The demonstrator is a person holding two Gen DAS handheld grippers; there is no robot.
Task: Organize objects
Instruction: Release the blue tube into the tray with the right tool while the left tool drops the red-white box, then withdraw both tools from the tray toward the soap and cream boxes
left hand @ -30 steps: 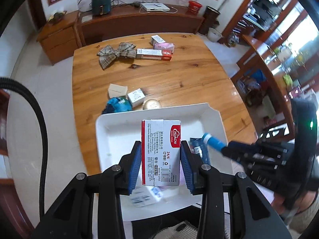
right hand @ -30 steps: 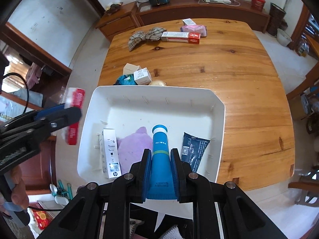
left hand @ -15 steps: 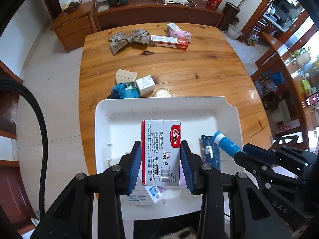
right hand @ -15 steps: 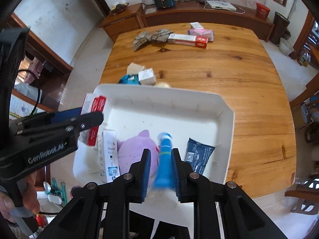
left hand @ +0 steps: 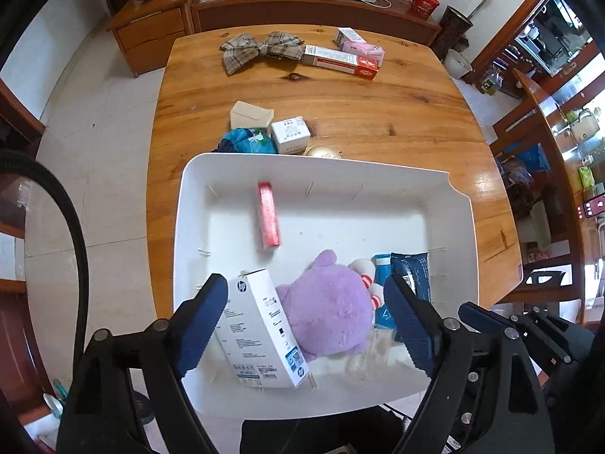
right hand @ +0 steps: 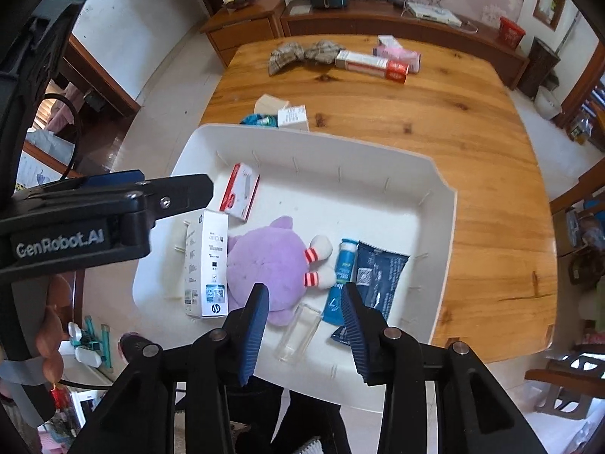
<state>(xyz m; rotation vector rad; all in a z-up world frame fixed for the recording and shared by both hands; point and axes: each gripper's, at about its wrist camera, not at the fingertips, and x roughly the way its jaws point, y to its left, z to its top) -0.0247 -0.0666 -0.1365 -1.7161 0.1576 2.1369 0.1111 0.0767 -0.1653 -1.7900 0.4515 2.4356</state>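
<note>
My left gripper (left hand: 306,321) hovers over the white tray (left hand: 310,162), its jaws opening wide with nothing held between them. The red and white staple box (left hand: 268,219) lies on its edge on the tray floor. My right gripper (right hand: 304,325) is also opening, and its pads touch nothing. The blue tube (right hand: 342,276) lies flat in the tray (right hand: 442,227) between a purple plush toy (right hand: 272,265) and a dark blue pouch (right hand: 374,276). A white HP box (right hand: 208,261) and a clear cup (right hand: 298,333) lie there too.
Beyond the tray, on the wooden table (left hand: 378,106), sit a beige box (left hand: 251,113), a small white box (left hand: 291,134), a blue-green bag (left hand: 245,142) and a gold round thing (left hand: 321,151). At the far edge lie a plaid bow (left hand: 264,47), a long red-white box (left hand: 340,62) and a pink packet (left hand: 363,49).
The left gripper opened and the staple box dropped into the tray. The right gripper opened and let go of the blue tube, which now lies beside the pouch.
</note>
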